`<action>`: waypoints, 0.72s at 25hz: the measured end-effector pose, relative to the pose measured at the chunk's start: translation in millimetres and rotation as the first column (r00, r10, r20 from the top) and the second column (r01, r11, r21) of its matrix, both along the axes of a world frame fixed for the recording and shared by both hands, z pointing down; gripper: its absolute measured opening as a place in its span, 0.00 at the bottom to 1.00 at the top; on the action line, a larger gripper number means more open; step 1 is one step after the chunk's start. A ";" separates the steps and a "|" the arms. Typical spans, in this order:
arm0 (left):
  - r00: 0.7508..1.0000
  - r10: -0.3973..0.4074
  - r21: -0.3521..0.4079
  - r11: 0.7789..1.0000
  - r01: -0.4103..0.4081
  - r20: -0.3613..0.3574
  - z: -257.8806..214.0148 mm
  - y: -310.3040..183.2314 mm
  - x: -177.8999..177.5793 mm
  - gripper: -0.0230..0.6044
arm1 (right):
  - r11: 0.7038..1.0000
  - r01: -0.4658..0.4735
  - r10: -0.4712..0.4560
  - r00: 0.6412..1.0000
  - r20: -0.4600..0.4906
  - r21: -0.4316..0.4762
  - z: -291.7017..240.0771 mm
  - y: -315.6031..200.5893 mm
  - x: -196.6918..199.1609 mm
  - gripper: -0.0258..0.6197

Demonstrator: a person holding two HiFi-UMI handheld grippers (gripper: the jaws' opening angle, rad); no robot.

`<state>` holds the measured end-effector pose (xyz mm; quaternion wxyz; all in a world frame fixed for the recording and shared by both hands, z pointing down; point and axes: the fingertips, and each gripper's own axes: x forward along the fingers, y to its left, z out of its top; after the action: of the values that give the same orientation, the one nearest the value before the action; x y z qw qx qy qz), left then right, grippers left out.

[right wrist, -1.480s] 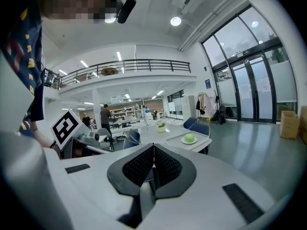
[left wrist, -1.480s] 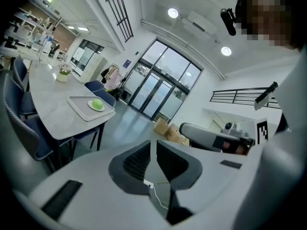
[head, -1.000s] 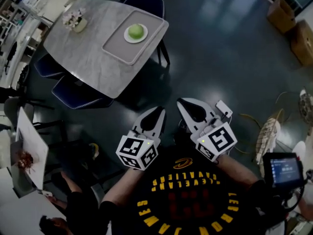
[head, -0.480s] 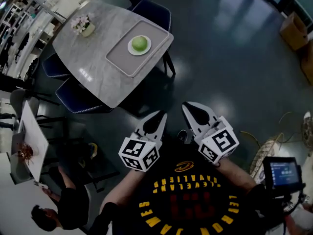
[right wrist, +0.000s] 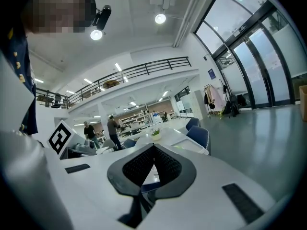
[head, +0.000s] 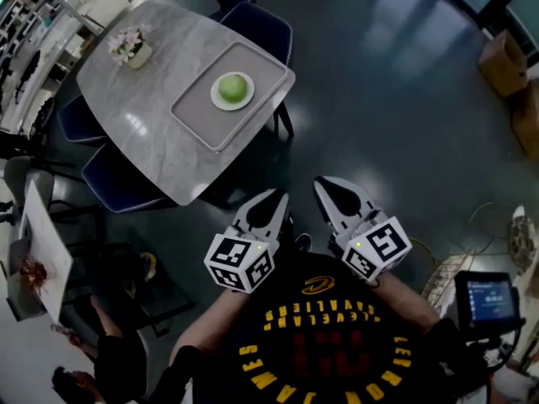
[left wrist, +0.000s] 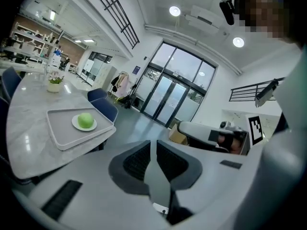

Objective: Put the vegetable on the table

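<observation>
both the left gripper [head: 276, 195] and right gripper [head: 325, 183] are clenched empty, well apart from the green vegetable [head: 232, 86] on its plate [head: 217, 99] on the tray [head: 196, 113], so opening late could knock it rolling.

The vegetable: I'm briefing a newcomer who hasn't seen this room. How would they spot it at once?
Find the grey marble table with blue chairs. A grey tray lies at its corner, holding a small white plate. The vegetable is the round green ball on that plate, unlike the pink flower pot at the table's other end.
</observation>
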<state>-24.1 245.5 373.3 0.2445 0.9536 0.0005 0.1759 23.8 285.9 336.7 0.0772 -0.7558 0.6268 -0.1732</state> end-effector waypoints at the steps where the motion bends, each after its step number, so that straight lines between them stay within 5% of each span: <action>1: 1.000 0.004 -0.004 1.000 -0.004 -0.003 1.5 -5.5 8.8 0.11 | 1.000 -0.004 0.004 1.000 -0.001 -0.011 2.6 -5.5 8.8 0.05; 10: 0.998 -0.054 -0.058 0.997 0.052 -0.031 4.4 -99.5 73.7 0.11 | 0.997 0.048 -0.048 0.999 0.010 -0.053 5.4 -96.9 72.0 0.05; 18: 0.986 -0.158 -0.067 0.986 0.155 -0.051 -2.1 -188.9 81.8 0.11 | 0.990 0.117 -0.116 0.993 0.010 -0.076 6.5 -182.2 86.9 0.05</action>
<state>57.7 56.6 371.2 0.2875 0.9470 -0.0620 0.1294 110.8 103.7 343.3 0.0398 -0.7198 0.6626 -0.2032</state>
